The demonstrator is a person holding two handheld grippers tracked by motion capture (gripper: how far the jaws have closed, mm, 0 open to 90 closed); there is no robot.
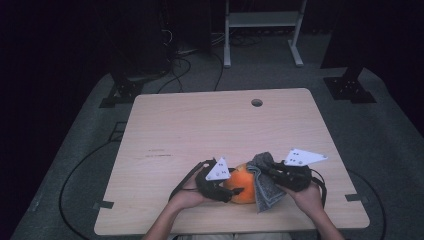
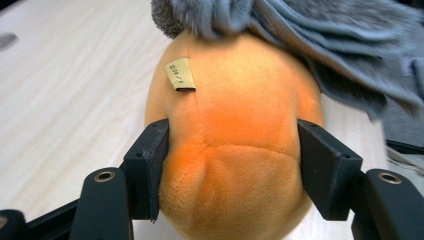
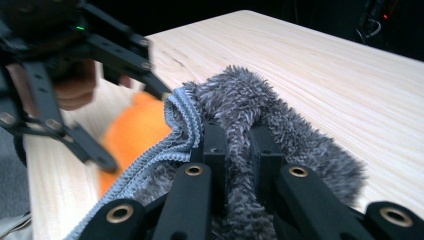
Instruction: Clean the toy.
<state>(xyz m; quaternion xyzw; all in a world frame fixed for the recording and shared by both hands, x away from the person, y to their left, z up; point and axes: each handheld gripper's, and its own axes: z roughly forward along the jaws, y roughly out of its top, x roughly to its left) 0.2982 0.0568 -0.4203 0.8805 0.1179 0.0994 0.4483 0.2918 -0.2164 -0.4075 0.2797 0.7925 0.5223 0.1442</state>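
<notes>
An orange plush toy (image 1: pixel 242 187) lies near the table's front edge, with a small paper tag (image 2: pixel 180 75) on its top. My left gripper (image 1: pixel 235 192) comes at it from the left and is shut on the toy (image 2: pixel 232 150), its pads pressing into both sides. A grey fluffy cloth (image 1: pixel 265 185) drapes over the toy's right side (image 2: pixel 310 30). My right gripper (image 1: pixel 267 167) is shut on a bunched fold of that cloth (image 3: pixel 240 100), the jaws close together in the pile. In the right gripper view the toy (image 3: pixel 135 130) sits beyond the cloth's hemmed edge.
The light wooden table (image 1: pixel 200 125) has a cable hole (image 1: pixel 256 102) near its far edge. A white metal frame (image 1: pixel 262 20) and black stands stand on the grey floor behind. Cables (image 1: pixel 75 175) run on the floor at the left.
</notes>
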